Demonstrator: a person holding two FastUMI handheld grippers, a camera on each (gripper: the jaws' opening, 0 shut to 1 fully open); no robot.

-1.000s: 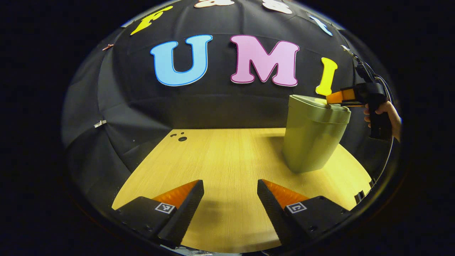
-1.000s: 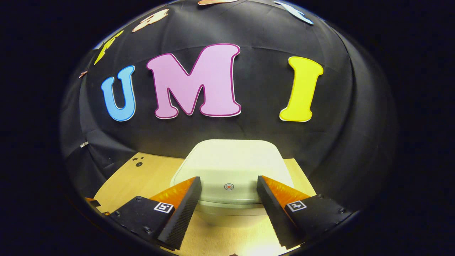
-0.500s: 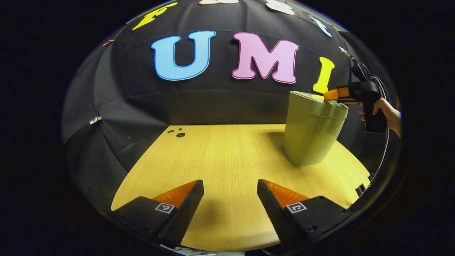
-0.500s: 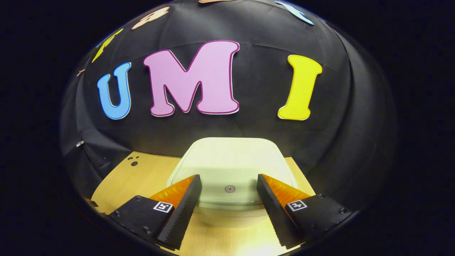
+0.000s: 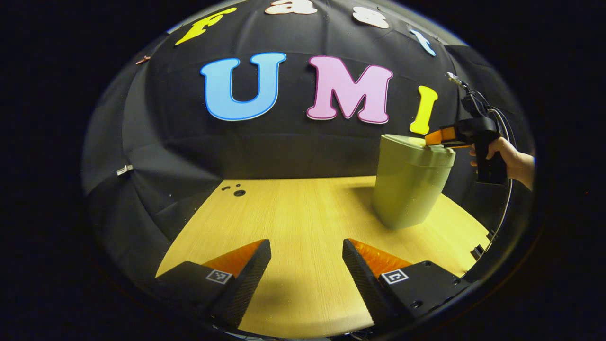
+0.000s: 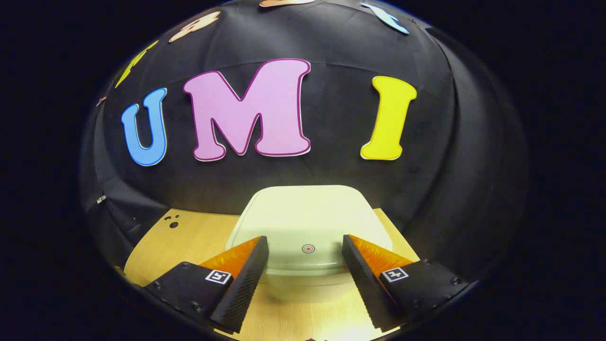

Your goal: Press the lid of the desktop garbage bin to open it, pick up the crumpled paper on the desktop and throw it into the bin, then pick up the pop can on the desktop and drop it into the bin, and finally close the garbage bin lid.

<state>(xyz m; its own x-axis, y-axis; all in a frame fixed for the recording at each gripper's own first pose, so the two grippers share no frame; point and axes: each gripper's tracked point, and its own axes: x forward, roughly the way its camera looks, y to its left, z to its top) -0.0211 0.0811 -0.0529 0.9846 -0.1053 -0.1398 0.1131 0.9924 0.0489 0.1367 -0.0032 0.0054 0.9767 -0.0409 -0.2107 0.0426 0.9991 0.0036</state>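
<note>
Hovering over closed bin lid

Right tool (image 6: 305, 265) poised just above front edge of lid (image 6: 307, 222), fingers spread apart on either side of small round mark (image 6: 308, 248); contact with lid not discernible. Lid down flat on green bin (image 5: 409, 184). Bin upright on wooden surface (image 5: 293, 222), toward far right. Left tool (image 5: 307, 274) low over bare near part of surface, fingers apart, nothing between. Hand (image 5: 506, 158) gripping right tool's handle beside bin.
</note>
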